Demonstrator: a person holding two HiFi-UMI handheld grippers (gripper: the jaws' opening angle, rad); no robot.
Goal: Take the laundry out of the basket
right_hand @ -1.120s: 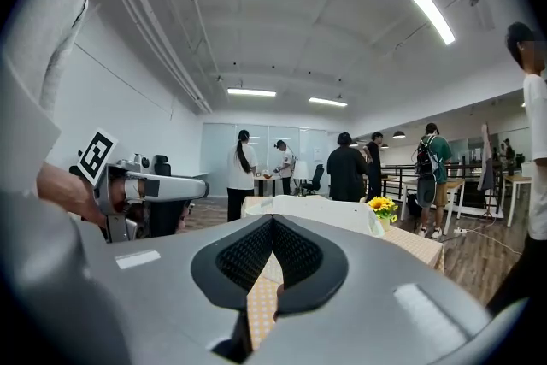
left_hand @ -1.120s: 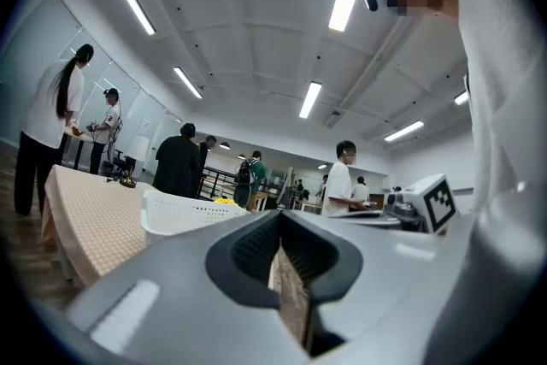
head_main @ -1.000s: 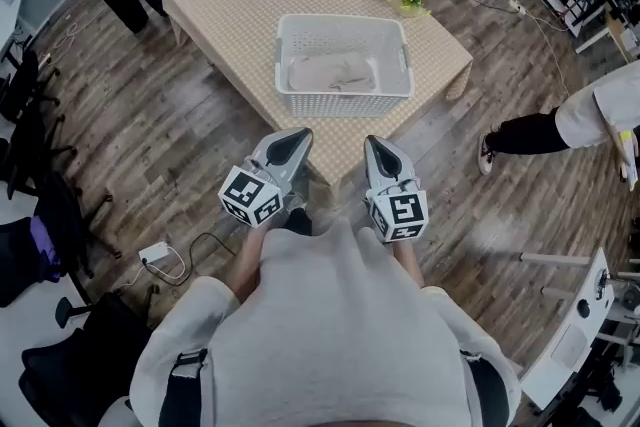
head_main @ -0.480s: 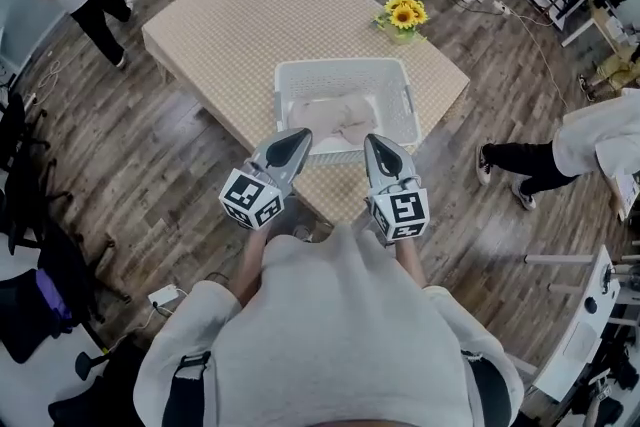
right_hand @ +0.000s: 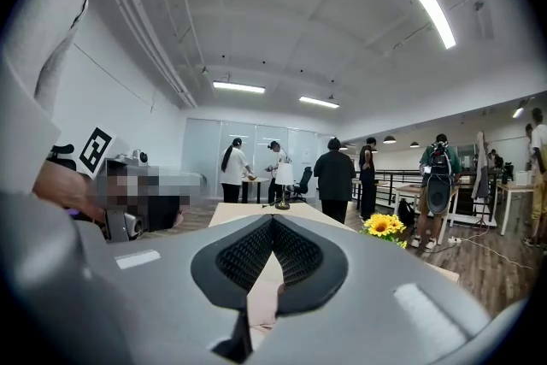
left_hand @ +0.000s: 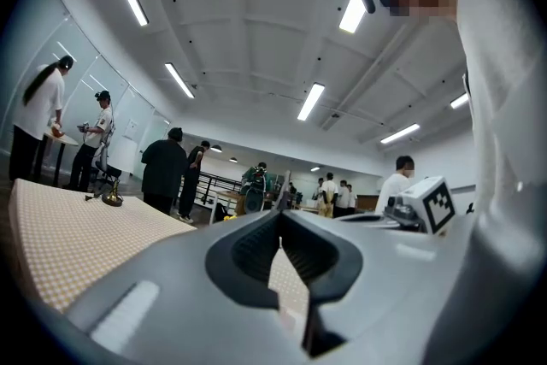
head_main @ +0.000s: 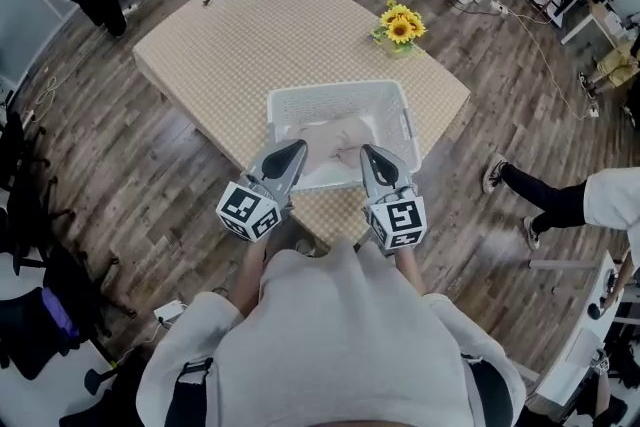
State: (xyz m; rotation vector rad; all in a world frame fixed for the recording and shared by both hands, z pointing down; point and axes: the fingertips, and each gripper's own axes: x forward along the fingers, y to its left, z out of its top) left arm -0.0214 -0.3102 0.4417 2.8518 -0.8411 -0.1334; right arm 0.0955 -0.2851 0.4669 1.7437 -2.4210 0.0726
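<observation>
Since the left gripper (head_main: 297,148) and the right gripper (head_main: 369,151) both have their jaws pressed together on nothing, the step in hand looks like the approach, and the jaws should be spread before either gripper dips. Both are held about level over the near rim of the white basket (head_main: 340,91), which sits by the near corner of the surface (head_main: 230,35). They would need to tip downward and pass over that rim, not into the lattice wall. The laundry (head_main: 330,133), a pale pinkish cloth, lies crumpled on the basket's bottom. A raised fold near its middle seems the best pinch, followed by a straight lift. Such a light basket may drag along, so one gripper could steady it. Beyond, the sunflowers (head_main: 398,23) stand at the right edge, well clear.
</observation>
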